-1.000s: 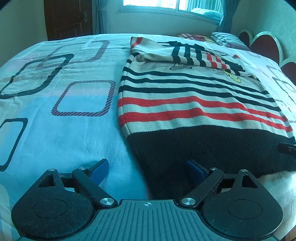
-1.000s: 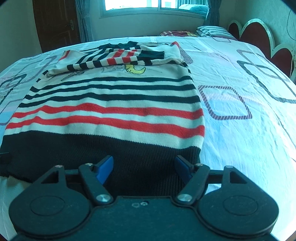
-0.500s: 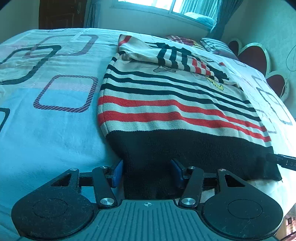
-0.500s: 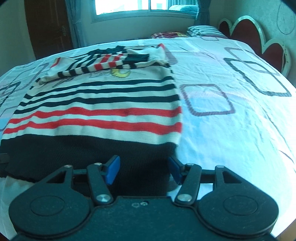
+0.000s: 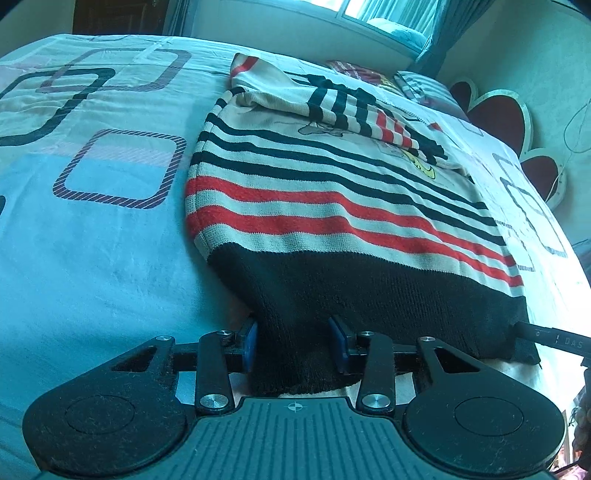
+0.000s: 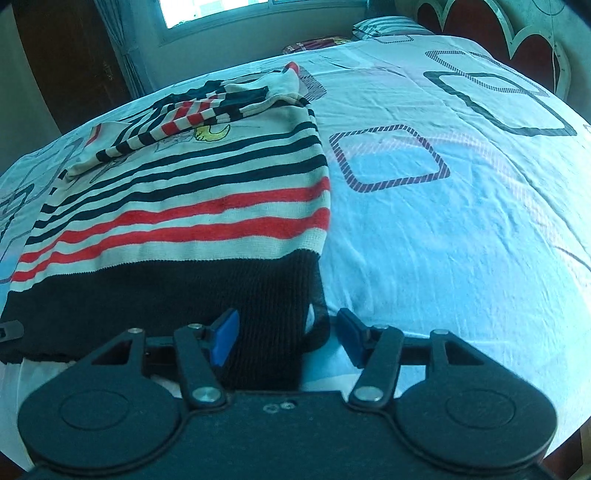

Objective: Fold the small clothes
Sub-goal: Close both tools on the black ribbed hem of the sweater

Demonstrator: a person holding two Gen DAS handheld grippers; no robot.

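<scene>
Bed [image 5: 96, 266], pale blue sheet with printed rounded squares; striped sweater [image 5: 332, 192] lies spread flat on it, sleeves folded across the upper chest, black hem band nearest both cameras.

Left gripper [image 5: 293, 343]: at the hem's left corner. Jaws closed in on the black band, blue pads pressing a bunched fold of knit from both sides; the fabric rises off the sheet into the grip. A dark tip of the other tool shows at the far right end of the hem in this view.

Sweater middle: black, cream and red stripes run straight across between the two corners; a yellow cartoon print peeks out under the folded sleeves.

Right gripper [image 6: 288, 339]: at the hem's right corner. Black band sits between the jaws, left pad against the knit, right pad just beside the hem's edge with a slight gap; firm clamping cannot be told.

Beyond: pillows [image 6: 388, 26] and headboard [image 6: 517, 40] at the bed's far right, window [image 6: 214, 11] behind.
</scene>
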